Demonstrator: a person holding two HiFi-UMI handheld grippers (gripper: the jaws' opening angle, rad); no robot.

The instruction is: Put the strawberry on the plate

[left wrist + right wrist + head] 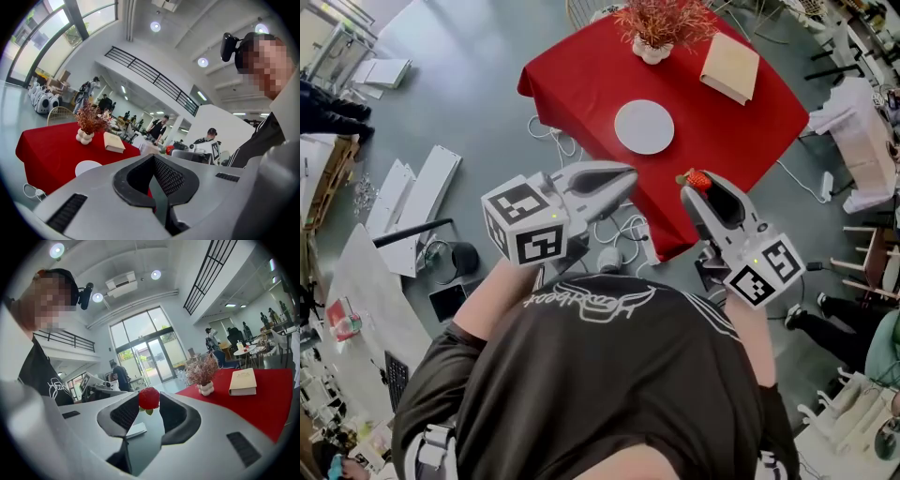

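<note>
A red strawberry [697, 179] with green leaves is pinched at the tips of my right gripper [694, 192], held in the air just off the near corner of the red table. In the right gripper view the strawberry [149, 398] sits between the two dark pads of the right gripper [149, 403]. The white round plate [644, 127] lies bare in the middle of the red tablecloth [581, 75], beyond both grippers. My left gripper [623, 176] hovers left of the strawberry, jaws together with nothing in them. In the left gripper view the left gripper [152, 161] points towards the plate [87, 167].
A white vase of dried reddish twigs [654, 47] and a tan closed book [730, 67] sit at the table's far side. Cables and a power strip [619, 234] lie on the floor by the near corner. White panels [412, 197] lie to the left. People stand in the background.
</note>
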